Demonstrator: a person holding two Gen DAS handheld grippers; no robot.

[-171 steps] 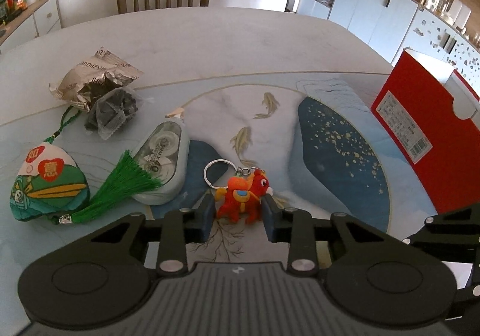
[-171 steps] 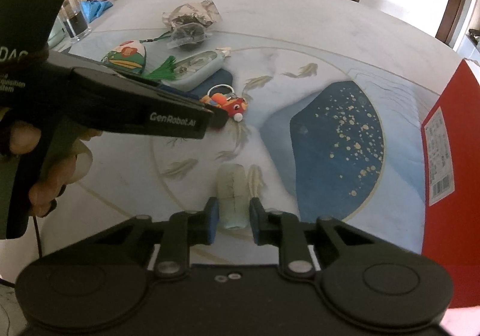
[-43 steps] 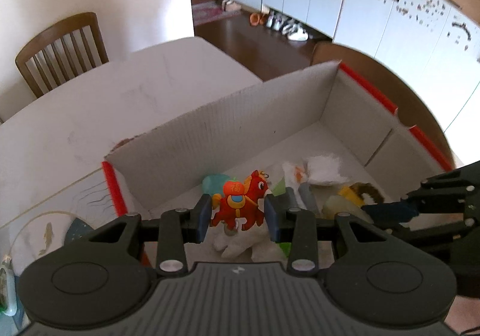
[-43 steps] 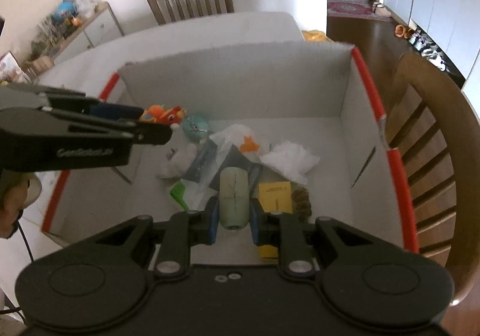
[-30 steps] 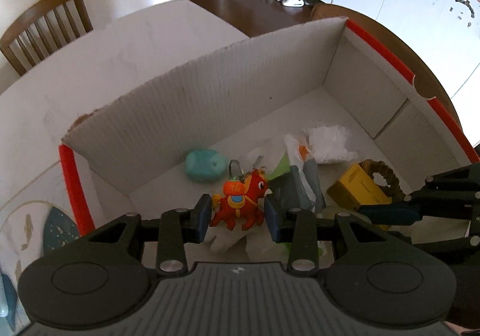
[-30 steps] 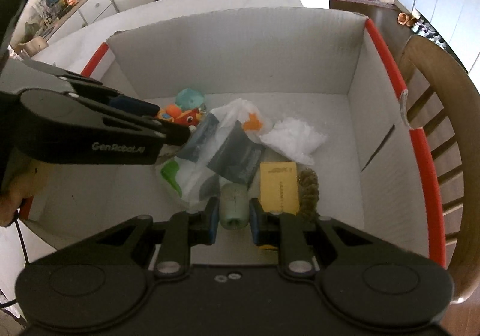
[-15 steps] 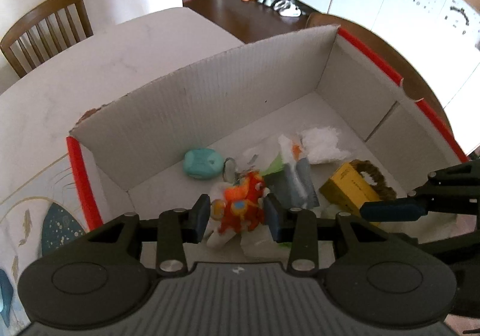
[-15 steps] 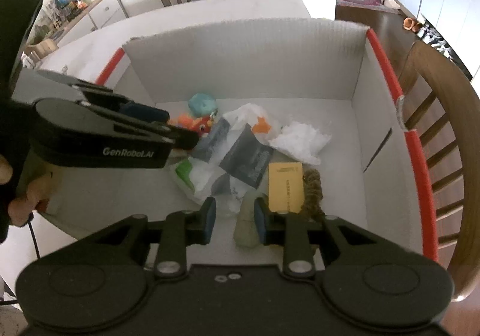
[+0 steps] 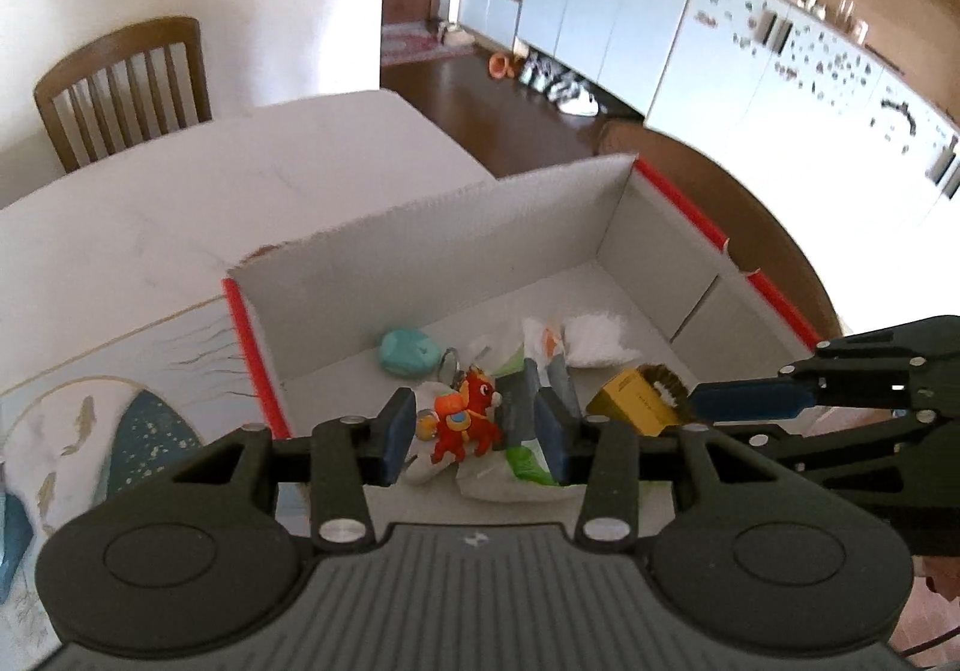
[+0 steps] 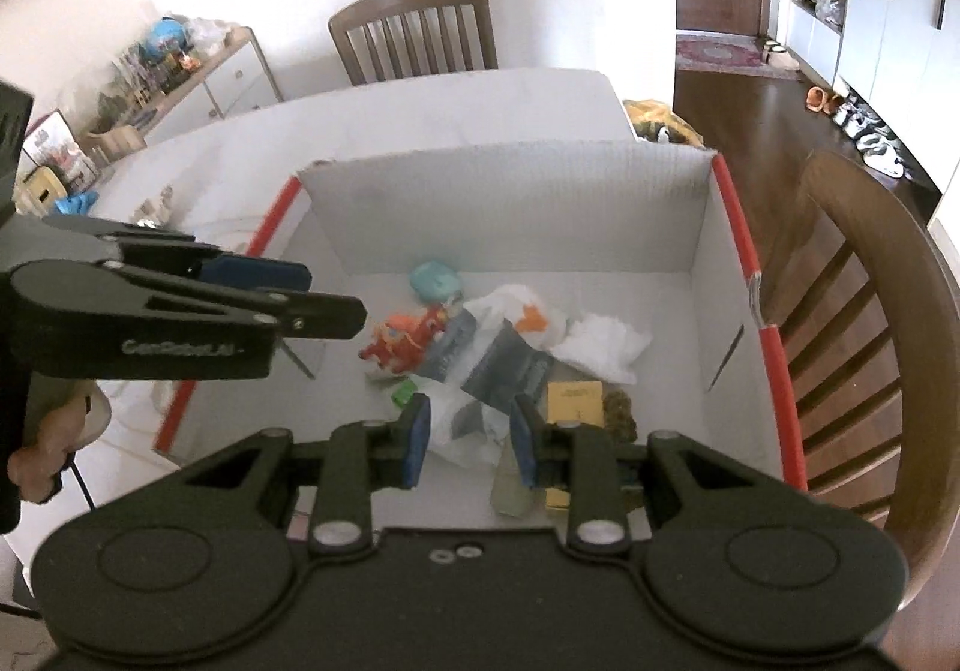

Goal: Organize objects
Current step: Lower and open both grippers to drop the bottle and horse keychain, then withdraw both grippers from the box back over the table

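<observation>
Now we hold both grippers, left gripper (image 9: 475,436) and right gripper (image 10: 467,440), spread wide with nothing gripped, above one cardboard box (image 10: 510,203); inside lies one red horse keychain (image 10: 405,338) beside one teal pouch (image 10: 435,280)

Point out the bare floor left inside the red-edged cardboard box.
In the red-edged cardboard box, bare floor runs along the far wall, right of the teal oval pouch, and down the right wall. The middle is crowded: red horse keychain, white plastic bags, yellow card.
</observation>
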